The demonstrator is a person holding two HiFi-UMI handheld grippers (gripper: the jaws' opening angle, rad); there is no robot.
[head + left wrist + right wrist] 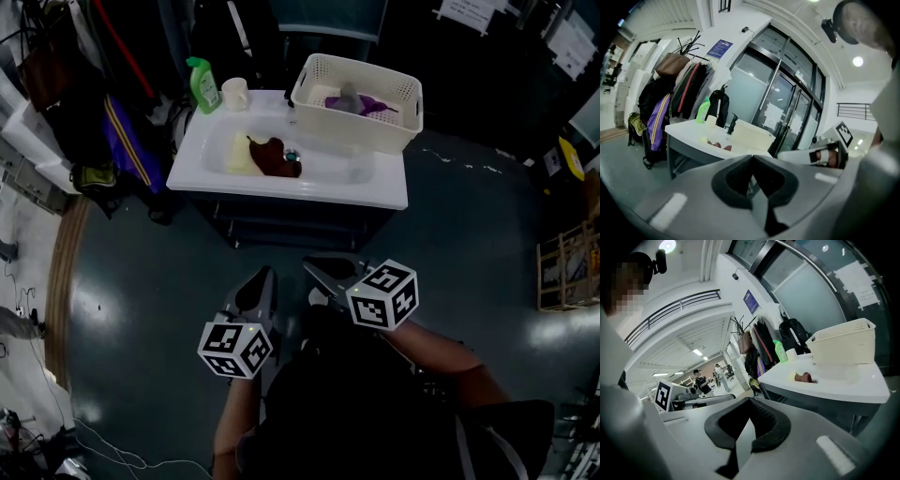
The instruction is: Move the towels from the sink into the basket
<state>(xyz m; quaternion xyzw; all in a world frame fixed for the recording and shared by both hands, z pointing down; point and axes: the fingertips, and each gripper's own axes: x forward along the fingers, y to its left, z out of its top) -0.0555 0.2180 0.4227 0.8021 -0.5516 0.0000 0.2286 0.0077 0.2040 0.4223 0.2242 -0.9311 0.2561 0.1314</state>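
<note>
Two towels lie in the sink (342,171), the dark red towel (277,157) against the pale yellow towel (238,156). My left hand-held gripper (266,275) and right hand-held gripper (319,270) are closed, empty and well short. I'd open one early, pinch the dark red towel high, then lift it into the basket (394,128).

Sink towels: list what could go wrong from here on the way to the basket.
1. The dark red towel lies against the pale yellow towel in the white sink; one grab may drag both.
2. The cream perforated plastic basket sits at the sink's rear corner; a bump might shove it off.
3. Both the left hand-held gripper and right hand-held gripper are shut; unopened, they would only push cloth.
</note>
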